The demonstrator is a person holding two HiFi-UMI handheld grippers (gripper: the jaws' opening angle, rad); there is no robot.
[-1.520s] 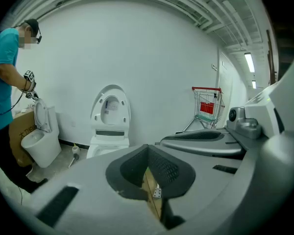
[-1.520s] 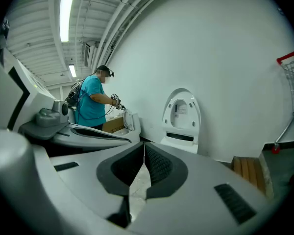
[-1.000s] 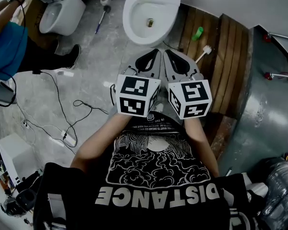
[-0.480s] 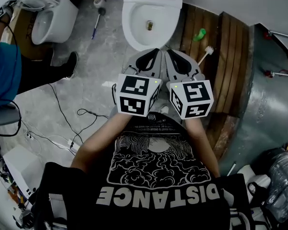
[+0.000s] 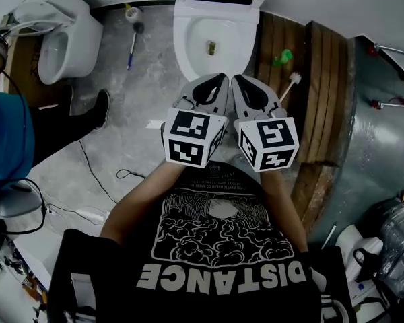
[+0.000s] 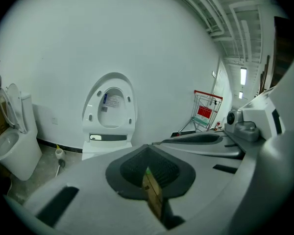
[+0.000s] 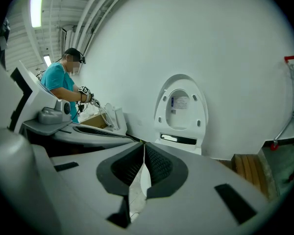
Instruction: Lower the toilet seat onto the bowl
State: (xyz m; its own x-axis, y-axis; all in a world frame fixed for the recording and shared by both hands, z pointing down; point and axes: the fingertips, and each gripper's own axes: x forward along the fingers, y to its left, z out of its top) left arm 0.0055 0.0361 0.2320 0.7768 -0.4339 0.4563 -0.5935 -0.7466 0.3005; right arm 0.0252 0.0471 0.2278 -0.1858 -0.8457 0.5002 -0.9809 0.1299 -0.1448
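Note:
A white toilet [image 5: 188, 42] stands straight ahead against the wall, its bowl uncovered. Its seat [image 6: 110, 106] stands upright against the wall, and the right gripper view shows the raised seat [image 7: 180, 109] too. My left gripper [image 5: 219, 81] and right gripper [image 5: 239, 81] are held side by side just short of the bowl's front rim, touching nothing. Both are shut with nothing between the jaws. In their own views the left gripper [image 6: 147, 151] and the right gripper [image 7: 143, 147] point at the raised seat from a distance.
A second toilet [image 5: 54, 32] stands at the left, with a person in a teal shirt [image 5: 7, 133] beside it. A brush [image 5: 131, 42] lies on the floor. A wooden platform [image 5: 316, 79] with a green object [image 5: 281, 59] lies right. Cables [image 5: 101, 187] trail on the floor. A red cart [image 6: 206, 112] stands at the far right.
The view has moved toward the toilet, whose bowl now sits lower in frame. Both shut grippers have come slightly closer to the bowl's front. The person at the left has slid toward the frame's edge.

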